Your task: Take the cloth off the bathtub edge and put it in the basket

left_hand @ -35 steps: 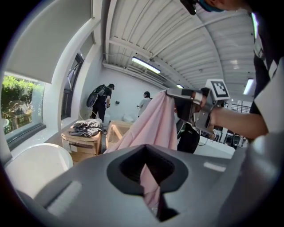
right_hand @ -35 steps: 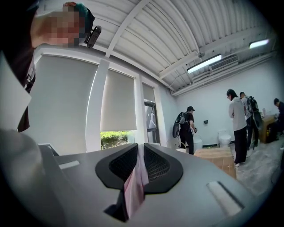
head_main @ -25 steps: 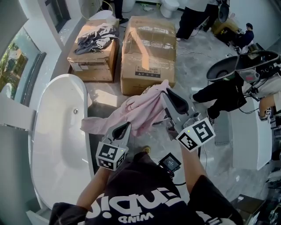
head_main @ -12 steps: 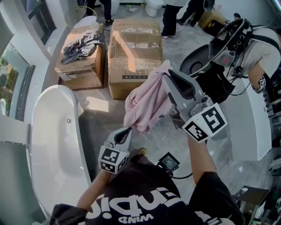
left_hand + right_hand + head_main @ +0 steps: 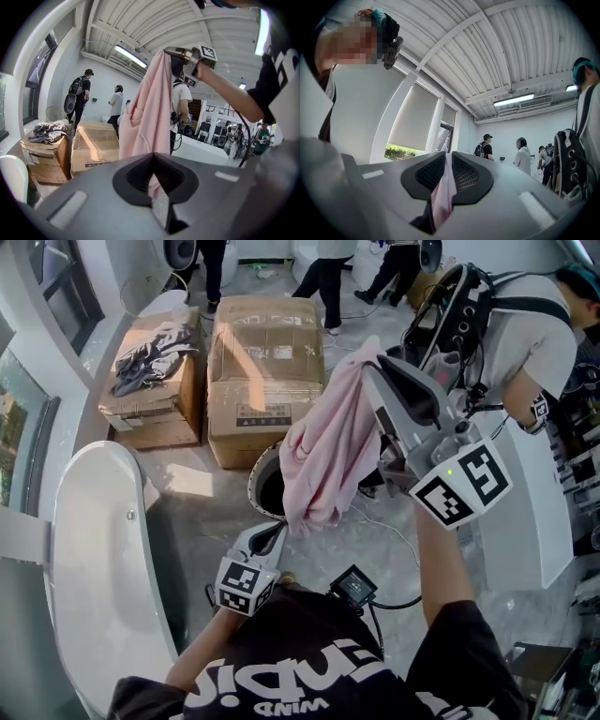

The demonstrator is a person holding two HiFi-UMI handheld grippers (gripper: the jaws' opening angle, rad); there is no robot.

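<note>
Site: bathroom-fixture showroom hall | 8 o'clock: freestanding white bathtub (image 5: pixel 84 549) | 11–12 o'clock: cardboard boxes (image 5: pixel 267 362), marble-look floor (image 5: pixel 187 486) | overhead: ribbed ceiling (image 5: pixel 511 51), strip light (image 5: pixel 513 99) | 12–1 o'clock: people (image 5: pixel 328 277) standing.

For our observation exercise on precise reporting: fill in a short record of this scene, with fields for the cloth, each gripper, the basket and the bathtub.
cloth: pink, hanging in the air
right gripper: raised, shut on the cloth's top
left gripper: low, jaws together, by the cloth's lower end
basket: dark, round, on the floor, roughly beneath the cloth
bathtub: white, at left, apart from the cloth
</note>
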